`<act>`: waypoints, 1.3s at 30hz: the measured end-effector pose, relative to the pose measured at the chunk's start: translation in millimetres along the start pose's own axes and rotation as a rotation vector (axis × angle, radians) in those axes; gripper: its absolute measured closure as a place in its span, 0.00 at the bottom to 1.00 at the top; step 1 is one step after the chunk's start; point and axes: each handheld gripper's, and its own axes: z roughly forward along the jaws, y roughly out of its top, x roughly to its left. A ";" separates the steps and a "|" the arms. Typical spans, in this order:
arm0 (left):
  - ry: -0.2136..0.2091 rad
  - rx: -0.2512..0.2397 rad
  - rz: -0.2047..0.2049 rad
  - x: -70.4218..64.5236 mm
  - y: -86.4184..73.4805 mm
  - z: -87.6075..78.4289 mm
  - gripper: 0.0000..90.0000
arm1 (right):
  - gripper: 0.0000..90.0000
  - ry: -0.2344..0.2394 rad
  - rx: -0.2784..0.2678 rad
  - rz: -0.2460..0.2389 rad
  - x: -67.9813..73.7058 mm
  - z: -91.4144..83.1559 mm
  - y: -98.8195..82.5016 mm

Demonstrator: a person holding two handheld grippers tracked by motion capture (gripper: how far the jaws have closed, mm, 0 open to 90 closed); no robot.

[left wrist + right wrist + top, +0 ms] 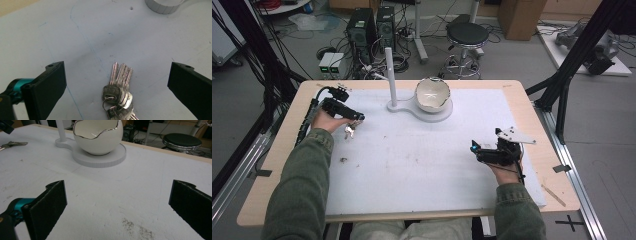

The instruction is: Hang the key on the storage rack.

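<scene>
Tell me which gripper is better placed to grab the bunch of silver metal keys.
Left. The left gripper hangs open right over the bunch of silver metal keys, which lies between its jaws. The right gripper sits open far across the table.

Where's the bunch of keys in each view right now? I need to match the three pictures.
High view: bunch of keys lies on the white mat, left side, just below the left gripper.
Left gripper view: bottom centre, between the wide-open jaws, blades pointing away.
Right gripper view: far left edge, upper corner.
Shared landmark: the round white base under the bowl.
</scene>
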 end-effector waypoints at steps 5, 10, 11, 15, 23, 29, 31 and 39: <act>-0.035 0.055 0.002 2.1 2.7 5.0 0.06 | 0.01 -0.004 0.001 0.007 0.4 -2.7 -0.4; -0.048 0.106 -0.003 2.6 0.2 12.6 0.07 | 0.01 -0.007 -0.003 -0.002 -0.2 -3.2 -1.0; -0.046 0.135 -0.012 3.9 -1.1 16.5 0.07 | 0.01 -0.006 0.000 -0.003 -0.3 -2.7 -1.3; -0.042 0.154 -0.007 5.0 -2.1 20.3 0.08 | 0.01 -0.003 0.005 -0.006 0.1 -2.2 -1.5; -0.020 0.171 0.033 0.5 -2.7 18.1 0.20 | 0.01 -0.023 -0.005 -0.018 1.0 -3.1 -1.1; -0.044 0.185 0.077 -7.1 -2.6 20.4 0.32 | 0.01 -0.030 -0.004 -0.020 1.4 -3.2 -1.1; -0.038 0.190 0.085 -7.8 -3.0 21.4 0.35 | 0.01 -0.030 -0.006 -0.017 1.4 -3.3 -1.1; -0.067 0.204 0.151 -11.0 -4.1 23.7 0.74 | 0.01 -0.034 -0.003 -0.018 0.9 -3.1 -1.3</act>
